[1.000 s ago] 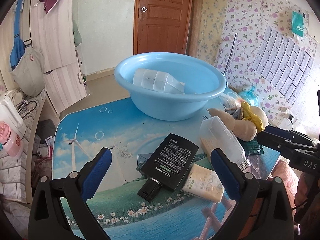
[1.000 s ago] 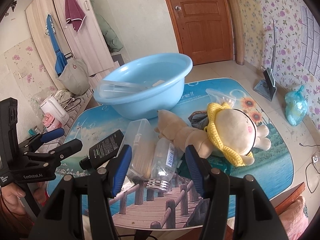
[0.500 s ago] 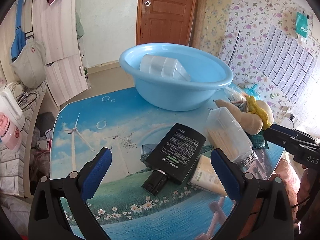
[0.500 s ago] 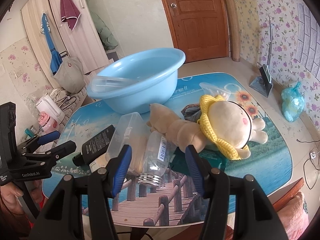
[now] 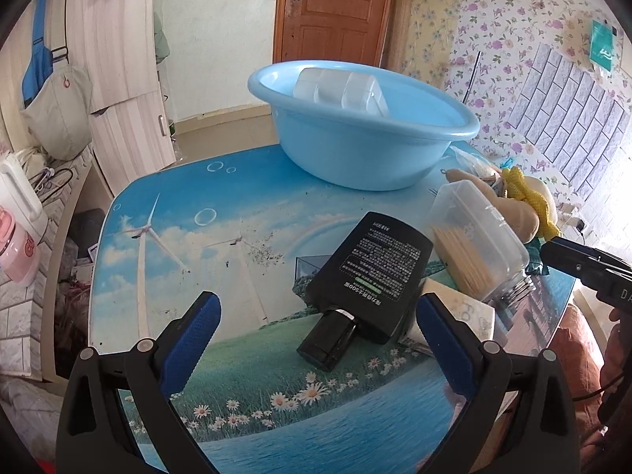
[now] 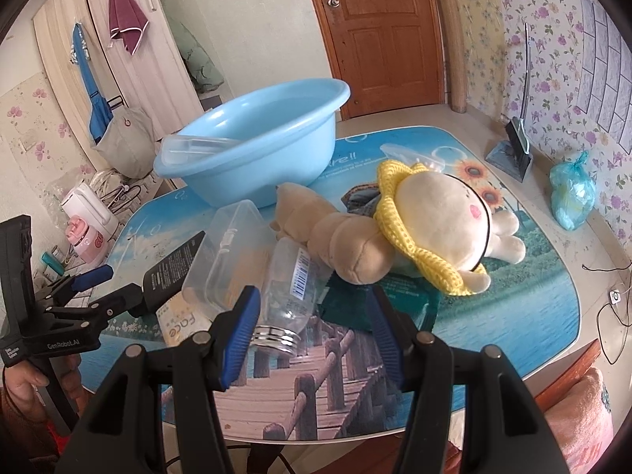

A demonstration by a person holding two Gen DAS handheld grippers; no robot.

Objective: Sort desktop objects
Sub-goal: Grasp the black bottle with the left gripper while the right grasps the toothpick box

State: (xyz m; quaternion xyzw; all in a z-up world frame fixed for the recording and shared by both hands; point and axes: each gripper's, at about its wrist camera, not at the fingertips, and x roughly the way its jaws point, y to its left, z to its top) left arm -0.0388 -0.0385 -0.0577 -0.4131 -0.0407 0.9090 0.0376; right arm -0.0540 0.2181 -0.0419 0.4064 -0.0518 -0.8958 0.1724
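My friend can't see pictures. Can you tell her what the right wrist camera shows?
Open tongs hover over a messy table, empty, pointing at a clear jar lying on its side. Beside the jar lie a clear plastic box, a black bottle and a plush doll with a yellow knitted collar. A blue basin sits behind them.

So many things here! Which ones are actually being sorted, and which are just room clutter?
Being sorted:
blue basin
clear box inside it
black bottle
toothpick box
glass jar
plush doll
face pack

Room clutter:
dustpan
blue bag
maroon towel
door
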